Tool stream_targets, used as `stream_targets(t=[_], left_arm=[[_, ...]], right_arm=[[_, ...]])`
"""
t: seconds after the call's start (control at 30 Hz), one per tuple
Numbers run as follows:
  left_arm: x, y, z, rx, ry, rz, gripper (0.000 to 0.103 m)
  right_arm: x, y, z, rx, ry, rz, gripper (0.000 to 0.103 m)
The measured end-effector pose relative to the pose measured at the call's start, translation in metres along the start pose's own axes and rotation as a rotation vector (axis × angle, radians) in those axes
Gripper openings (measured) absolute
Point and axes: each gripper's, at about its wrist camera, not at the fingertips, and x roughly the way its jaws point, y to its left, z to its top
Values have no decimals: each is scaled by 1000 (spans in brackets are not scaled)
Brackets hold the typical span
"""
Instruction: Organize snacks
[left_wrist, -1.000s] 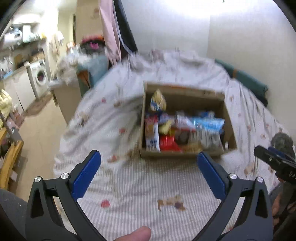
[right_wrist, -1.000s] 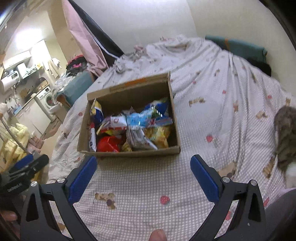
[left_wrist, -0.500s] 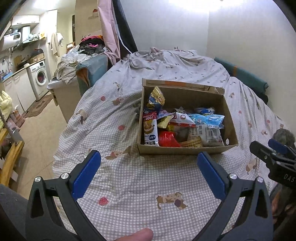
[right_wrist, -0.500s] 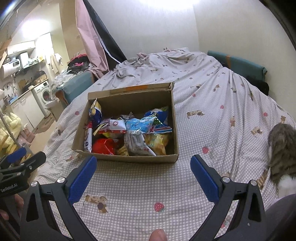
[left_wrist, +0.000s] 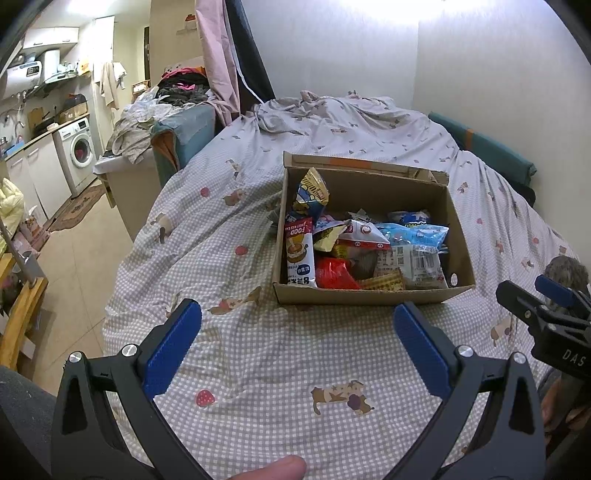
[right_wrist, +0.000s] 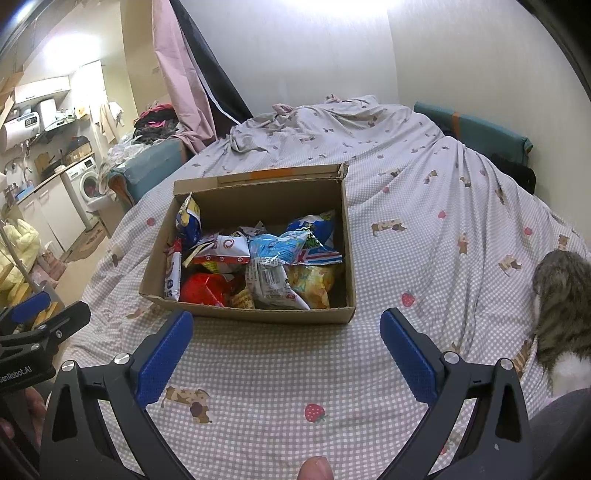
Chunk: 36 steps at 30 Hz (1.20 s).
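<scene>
An open cardboard box (left_wrist: 369, 295) sits on a checked bedsheet (left_wrist: 280, 369); it also shows in the right wrist view (right_wrist: 258, 314). It holds several snack packets: a red bag (left_wrist: 334, 275), a tall white packet (left_wrist: 300, 254), a blue bag (right_wrist: 284, 247) and a yellow bag (right_wrist: 312, 282). My left gripper (left_wrist: 297, 339) is open and empty, just in front of the box. My right gripper (right_wrist: 286, 343) is open and empty, also in front of the box.
A tabby cat (right_wrist: 563, 306) sits on the bed at the right, close to my right gripper. The bed's left edge drops to a tiled floor (left_wrist: 70, 258). A washing machine (left_wrist: 79, 153) and a laundry pile stand at far left. A wall runs behind.
Both views have steadied and tilted up slightly; the box sits a little farther from both grippers. Both grippers stay open.
</scene>
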Motion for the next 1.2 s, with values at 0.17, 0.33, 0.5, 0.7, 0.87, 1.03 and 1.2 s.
stream_targets(t=[0.17, 0.33, 0.5, 0.7, 0.87, 1.03, 1.2], left_arm=[[0, 0, -1, -3, 1, 0, 103], [0, 0, 0, -2, 0, 0, 103], [3, 1, -3, 1, 8, -1, 103], [3, 1, -3, 0, 8, -4, 103], [3, 2, -3, -1, 8, -4, 103], [4, 2, -3, -1, 10, -3, 103], [4, 2, -4, -4, 11, -3, 103]], right_arm=[[0, 0, 0, -1, 0, -2, 103], [0, 0, 0, -1, 0, -4, 103], [1, -1, 0, -3, 1, -4, 103], [2, -2, -1, -1, 3, -5, 103], [4, -2, -2, -7, 7, -12, 103], [4, -2, -2, -16, 4, -15, 103], [3, -1, -2, -15, 3, -15, 103]])
